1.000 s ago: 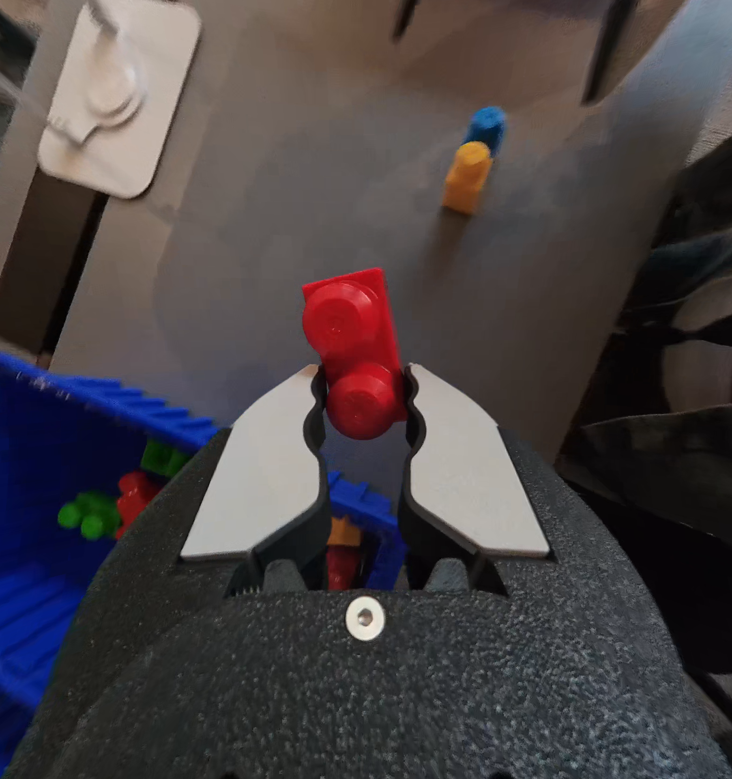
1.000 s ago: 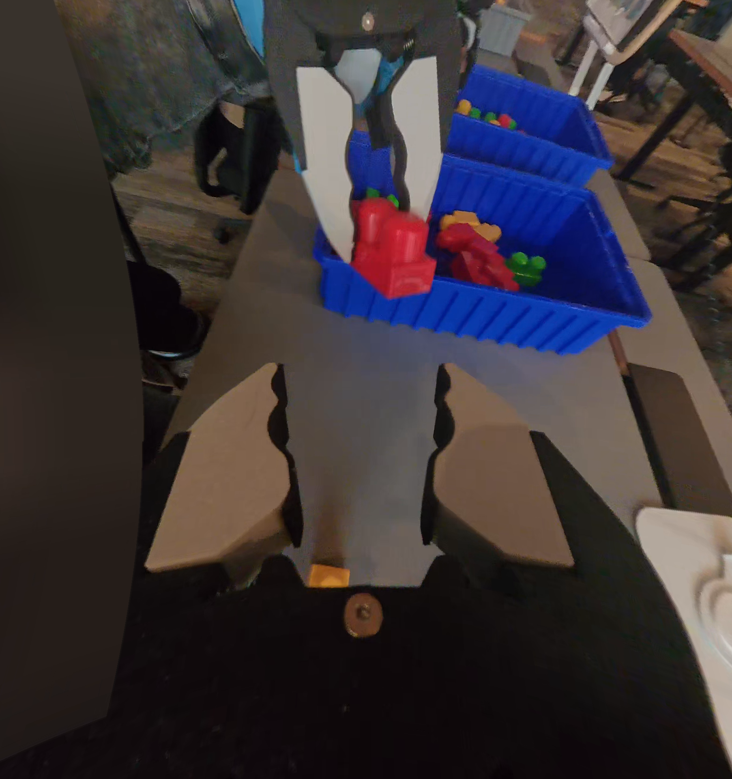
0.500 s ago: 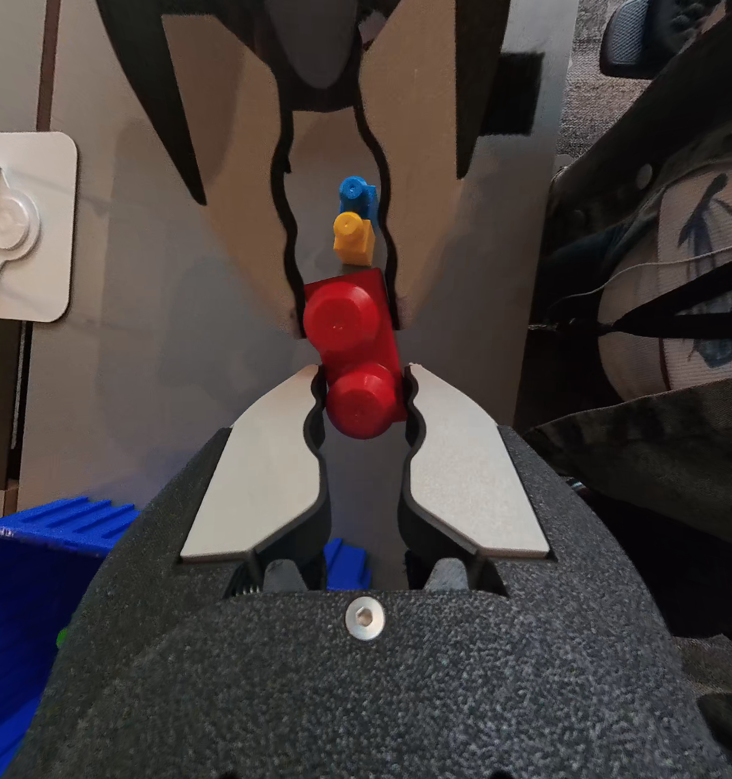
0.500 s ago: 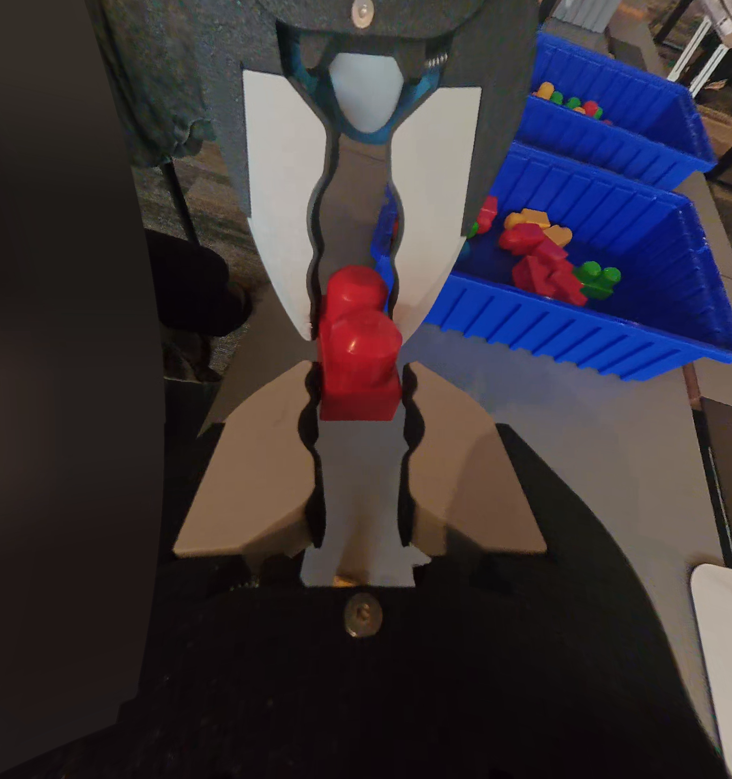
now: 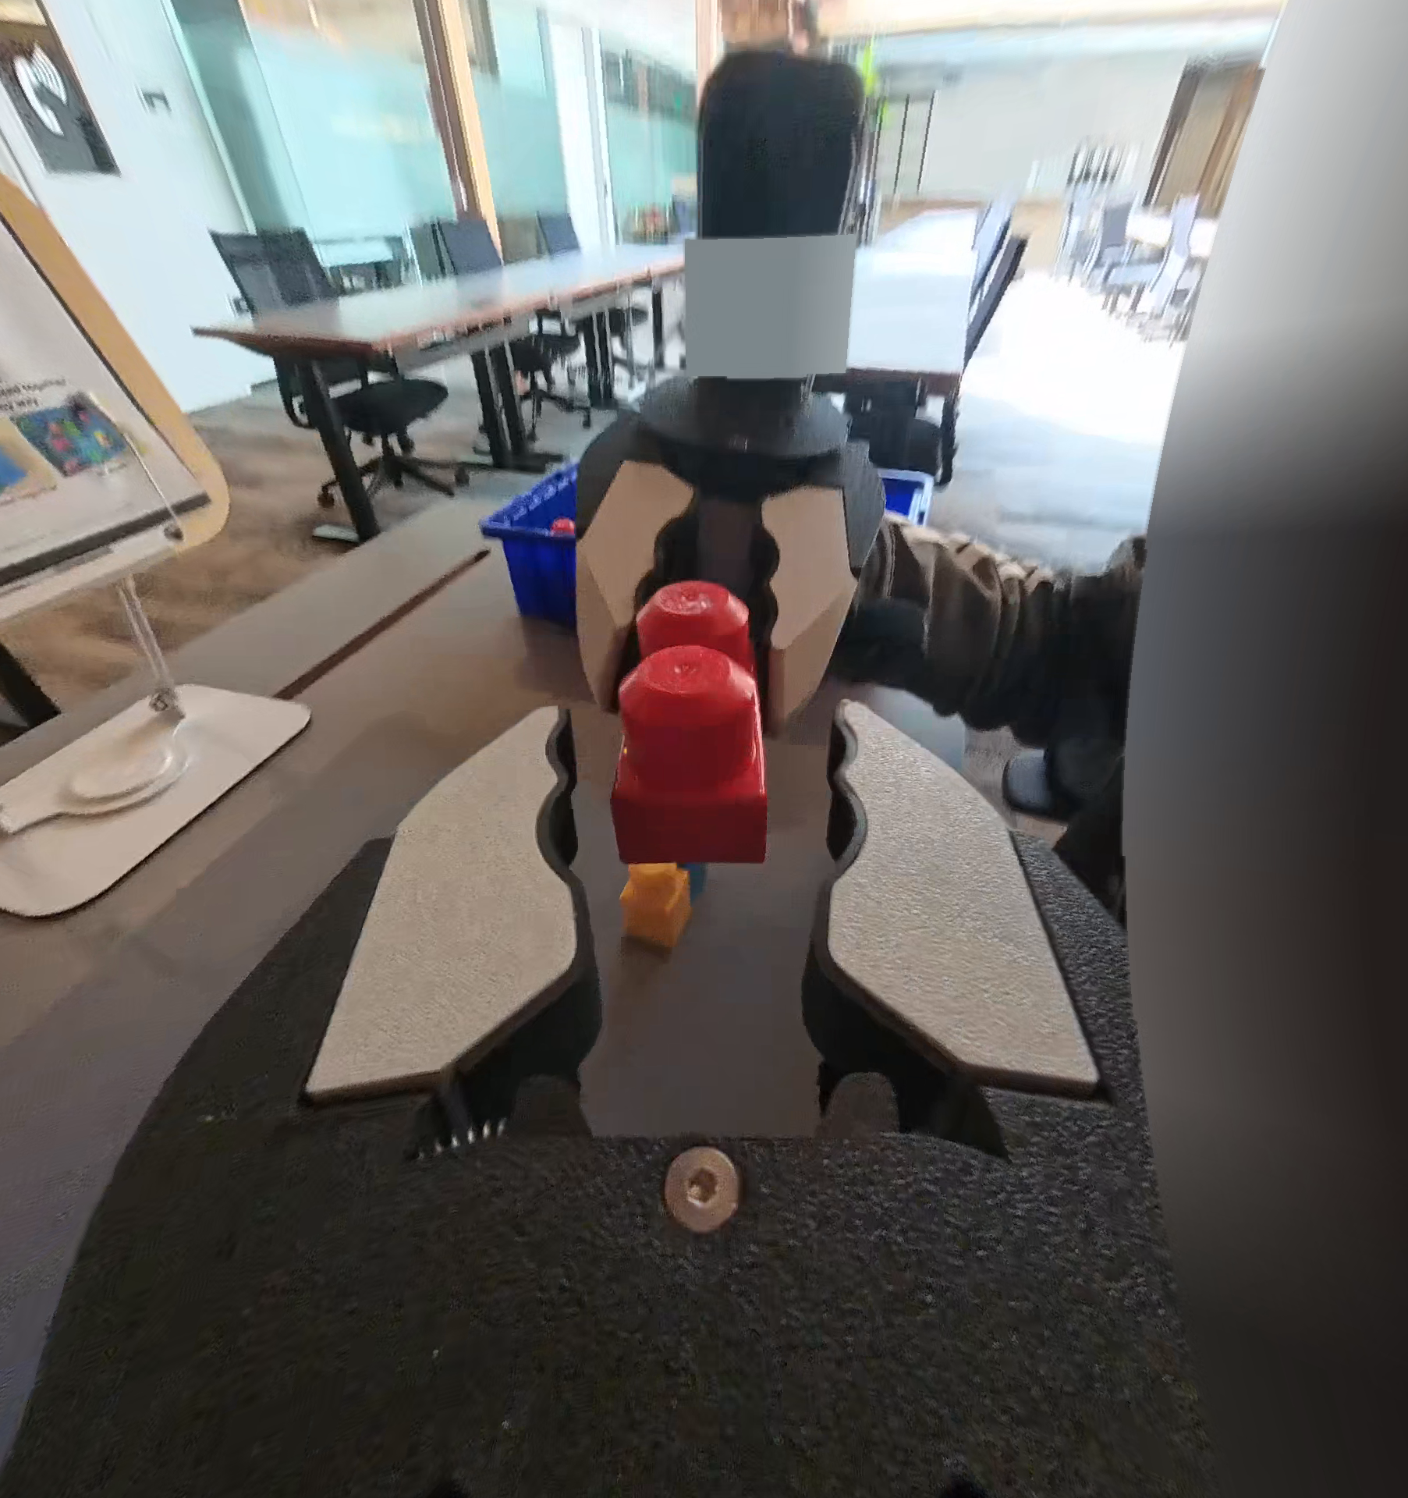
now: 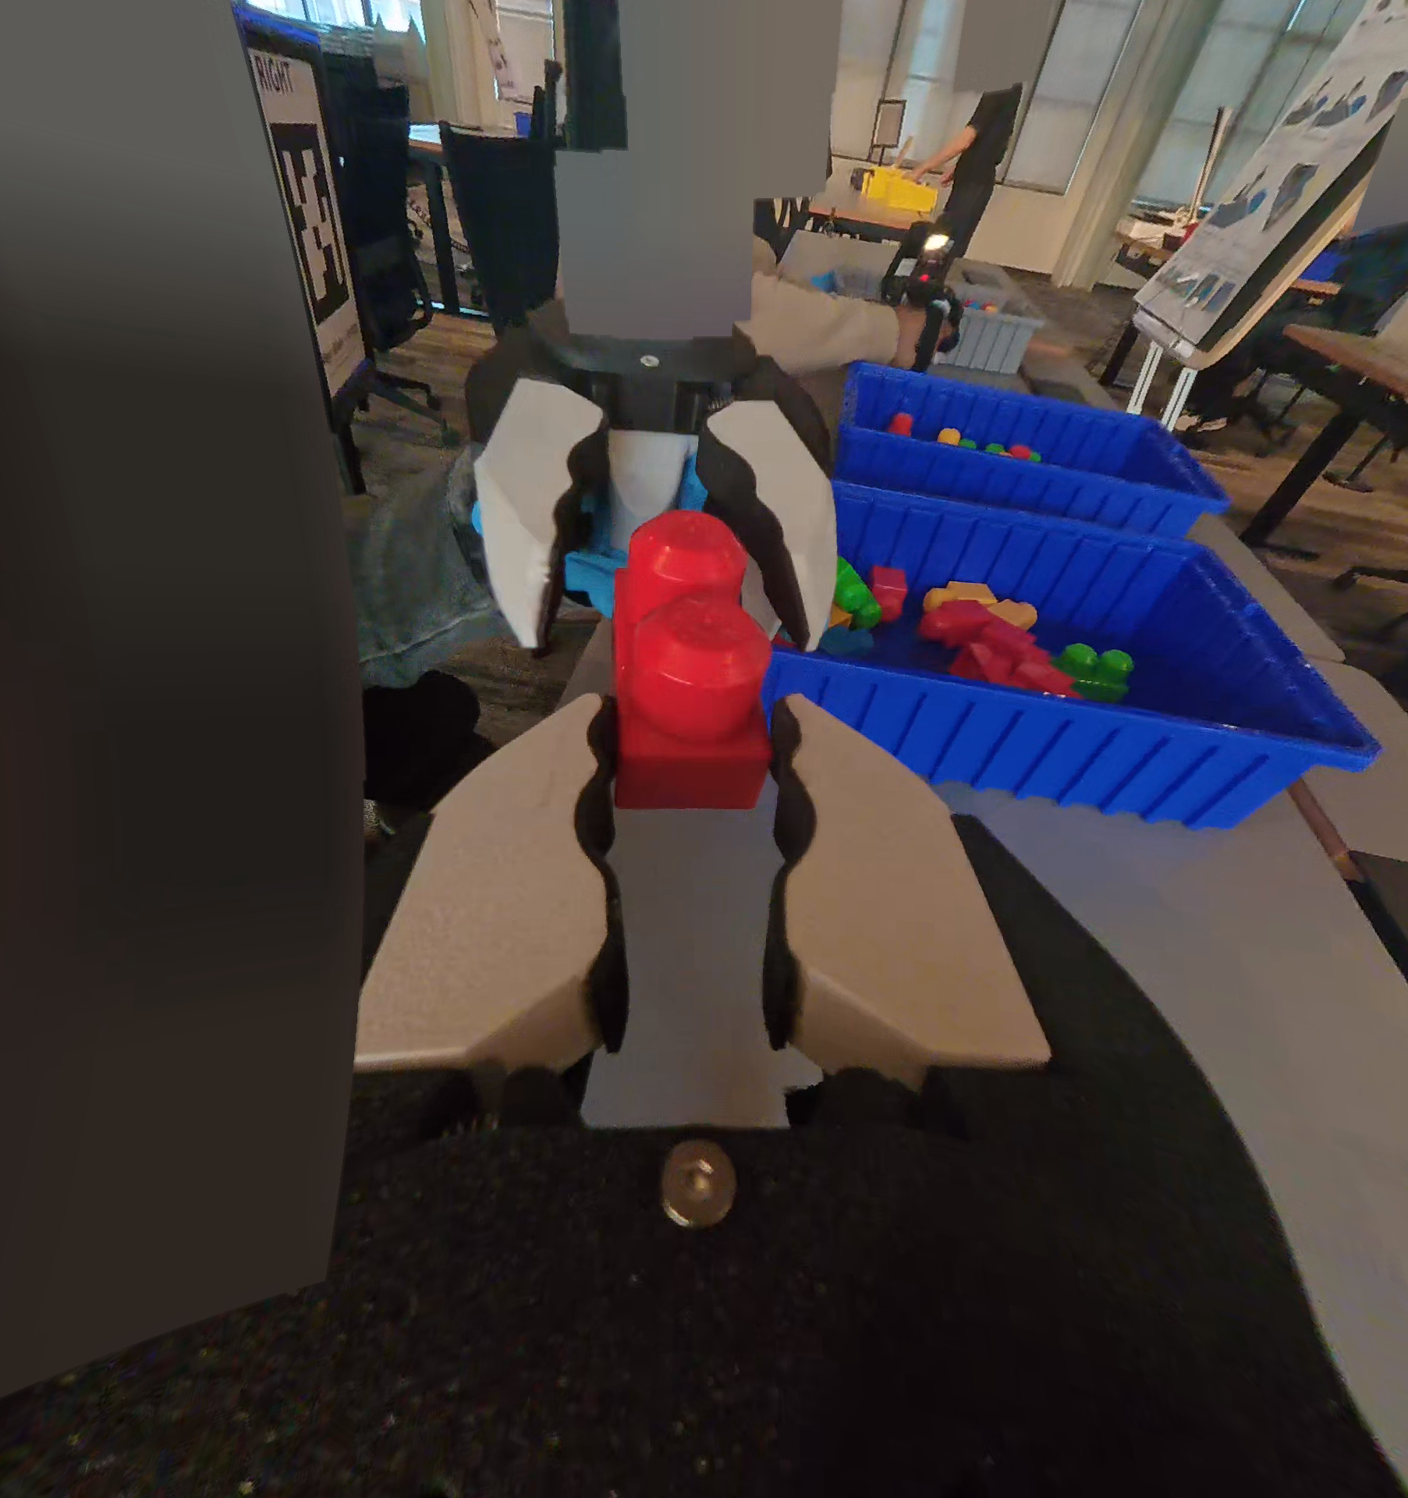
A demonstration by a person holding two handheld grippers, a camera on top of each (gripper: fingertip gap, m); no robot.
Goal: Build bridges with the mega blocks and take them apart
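At centre of both views, pinching red block (image 5: 688, 762) by one end with right gripper (image 6: 688, 729), studs up, probably to leave the underside free for seating on yellow block (image 5: 656, 904), seen just beneath in the left view. Holding left gripper (image 5: 698, 717) spread wide around the other stud, touching nothing. Bare table (image 5: 441, 648) around; bin (image 6: 1008, 754) at right, well apart.
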